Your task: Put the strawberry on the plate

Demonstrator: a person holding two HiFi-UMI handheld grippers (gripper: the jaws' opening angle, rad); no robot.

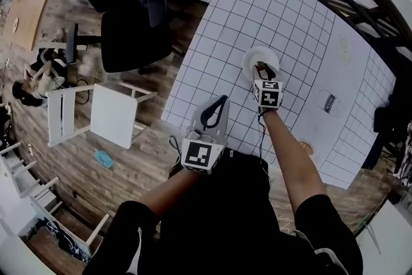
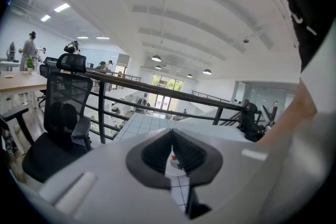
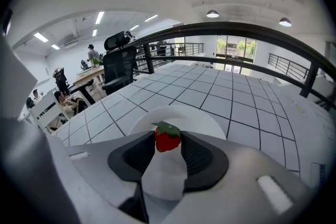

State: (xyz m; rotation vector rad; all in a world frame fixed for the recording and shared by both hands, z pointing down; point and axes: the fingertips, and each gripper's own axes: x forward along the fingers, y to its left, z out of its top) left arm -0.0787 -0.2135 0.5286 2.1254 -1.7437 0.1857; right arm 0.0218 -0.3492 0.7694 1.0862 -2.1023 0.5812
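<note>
Gripping the strawberry [image 3: 167,139] by its sides between its jaw tips, the right gripper [image 3: 167,146] hangs over the plate [image 3: 203,119], just above centre in the head view. The berry is stem-up, with the plate directly beneath and slightly ahead. The left gripper [image 1: 219,103], jaws together and empty, sits lower left, farther away.

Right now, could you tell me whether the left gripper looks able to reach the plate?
Probably yes: only bare gridded table lies between the left gripper and the plate, though the right gripper, holding the strawberry, crowds its near edge.
</note>
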